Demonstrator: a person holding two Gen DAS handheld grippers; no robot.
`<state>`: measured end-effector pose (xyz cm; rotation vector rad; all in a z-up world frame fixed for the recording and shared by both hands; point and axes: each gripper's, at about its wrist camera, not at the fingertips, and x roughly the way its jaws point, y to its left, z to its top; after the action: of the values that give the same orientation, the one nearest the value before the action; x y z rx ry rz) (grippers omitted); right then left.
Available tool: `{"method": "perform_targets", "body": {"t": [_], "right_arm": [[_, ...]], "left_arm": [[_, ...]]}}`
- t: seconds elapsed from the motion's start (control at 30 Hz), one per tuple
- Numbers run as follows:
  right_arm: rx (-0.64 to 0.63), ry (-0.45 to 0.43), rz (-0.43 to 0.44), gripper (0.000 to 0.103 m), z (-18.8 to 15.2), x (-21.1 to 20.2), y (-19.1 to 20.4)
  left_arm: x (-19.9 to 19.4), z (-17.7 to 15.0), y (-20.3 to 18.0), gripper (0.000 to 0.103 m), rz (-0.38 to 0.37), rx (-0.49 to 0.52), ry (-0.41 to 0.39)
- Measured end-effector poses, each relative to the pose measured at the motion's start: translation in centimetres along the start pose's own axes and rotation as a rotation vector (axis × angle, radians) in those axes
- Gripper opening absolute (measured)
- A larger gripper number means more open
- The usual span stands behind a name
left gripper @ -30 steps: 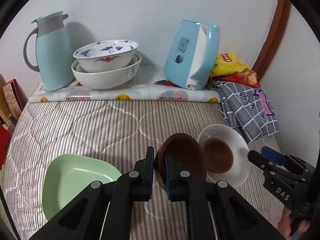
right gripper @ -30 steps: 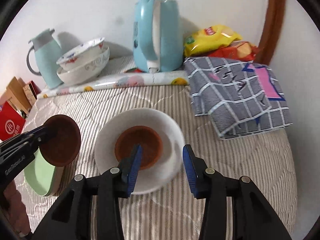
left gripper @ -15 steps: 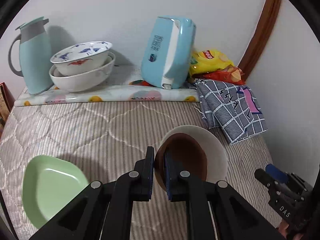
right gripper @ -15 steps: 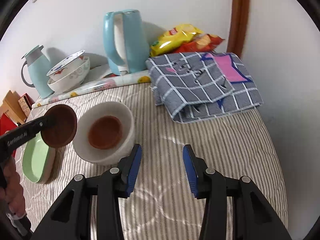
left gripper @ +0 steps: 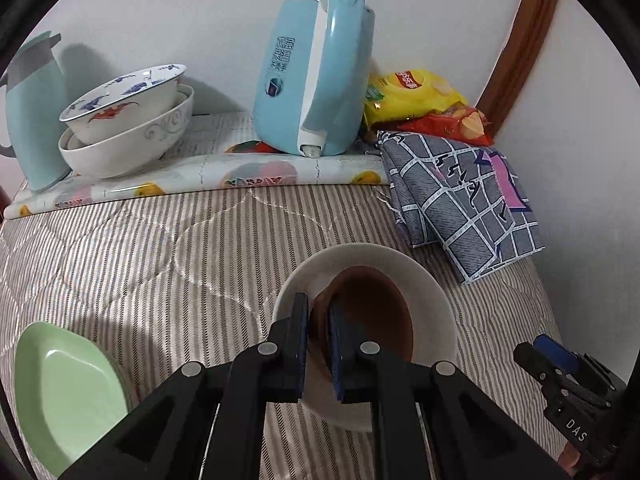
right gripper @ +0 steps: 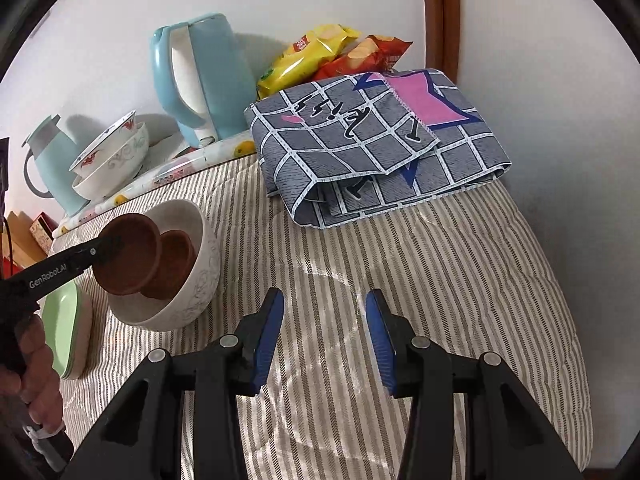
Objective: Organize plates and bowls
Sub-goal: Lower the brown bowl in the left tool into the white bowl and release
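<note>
My left gripper [left gripper: 319, 312] is shut on the rim of a small brown bowl [left gripper: 372, 312] and holds it tilted over a white bowl [left gripper: 432, 296]. In the right wrist view the held brown bowl [right gripper: 128, 256] hangs above the white bowl [right gripper: 192, 276], which has a second brown bowl [right gripper: 176, 252] inside. My right gripper [right gripper: 324, 332] is open and empty over the striped bedding, to the right of the white bowl. A green plate [left gripper: 60, 392] lies at the front left. Two stacked patterned bowls [left gripper: 128, 128] stand at the back left.
At the back stand a pale blue kettle [left gripper: 316, 72], a teal thermos [left gripper: 32, 112] and snack bags [left gripper: 420, 100] on a fruit-print mat [left gripper: 256, 172]. A folded grey checked cloth [right gripper: 372, 140] lies at the back right. The wall is close on the right.
My left gripper has carried the brown bowl right and down over the white bowl. My right gripper has pulled back to the right, away from the white bowl.
</note>
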<state>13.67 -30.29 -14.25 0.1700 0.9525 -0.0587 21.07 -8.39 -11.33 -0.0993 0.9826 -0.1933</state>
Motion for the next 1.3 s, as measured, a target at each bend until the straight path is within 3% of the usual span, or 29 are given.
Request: {"method": "perform_targets", "body": {"t": [0.67, 1.17, 1.3], "right_arm": [[-0.048, 0.007, 0.004, 0.043, -0.1, 0.6, 1.0], [-0.065, -0.012, 0.044, 0.043, 0.5, -0.4, 2.9], [-0.053, -0.009, 0.087, 0.043, 1.1, -0.3, 3.5]], "left_arm": [[2.5, -0.3, -0.8, 0.011, -0.009, 0.008, 0.062], [-0.6, 0.1, -0.7, 0.018, -0.019, 0.028, 0.002], [-1.4, 0.1, -0.3, 0.018, 0.001, 0.026, -0.012]]}}
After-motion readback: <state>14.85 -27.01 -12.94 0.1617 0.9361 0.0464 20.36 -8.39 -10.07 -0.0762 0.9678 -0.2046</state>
